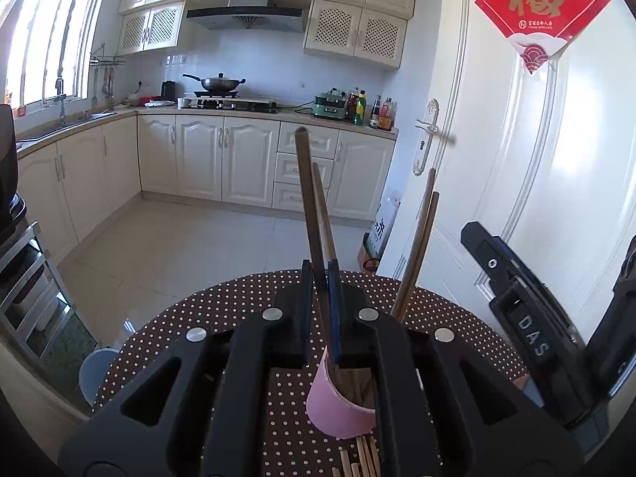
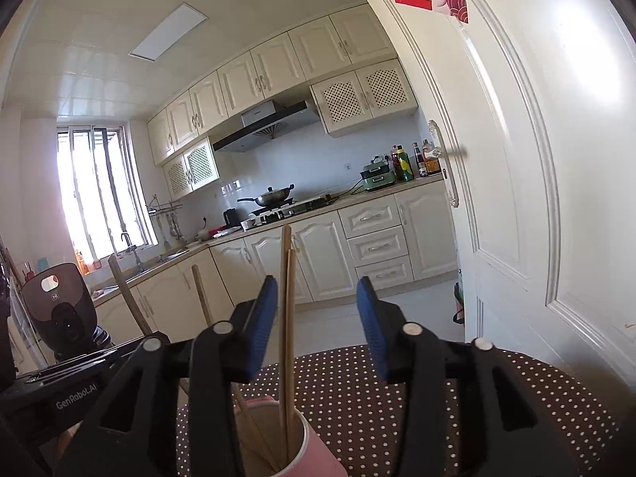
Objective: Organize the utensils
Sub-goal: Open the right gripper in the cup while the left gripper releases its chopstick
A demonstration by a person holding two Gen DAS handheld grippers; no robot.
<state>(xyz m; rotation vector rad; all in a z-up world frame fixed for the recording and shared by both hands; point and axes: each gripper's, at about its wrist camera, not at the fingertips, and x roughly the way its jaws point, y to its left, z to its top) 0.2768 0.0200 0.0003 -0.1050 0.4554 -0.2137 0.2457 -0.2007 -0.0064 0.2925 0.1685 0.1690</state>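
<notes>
A pink cup [image 1: 338, 409] stands on the round dotted table [image 1: 190, 318]. My left gripper [image 1: 320, 282] is shut on a pair of dark chopsticks [image 1: 308, 198] that stand nearly upright with their lower ends in the cup. A second, lighter pair of chopsticks [image 1: 417, 254] leans to the right in the same cup. In the right wrist view my right gripper [image 2: 318, 318] stands open above the pink cup [image 2: 298, 445]. The light chopsticks [image 2: 286, 318] rise between its blue pads [image 2: 264, 314], close to the left one and free of both.
Several loose chopsticks [image 1: 363, 459] lie on the table just in front of the cup. A white door [image 1: 536, 159] stands close on the right. A metal rack [image 1: 28, 278] is at the left and a grey-blue stool [image 1: 95, 369] sits by the table's edge.
</notes>
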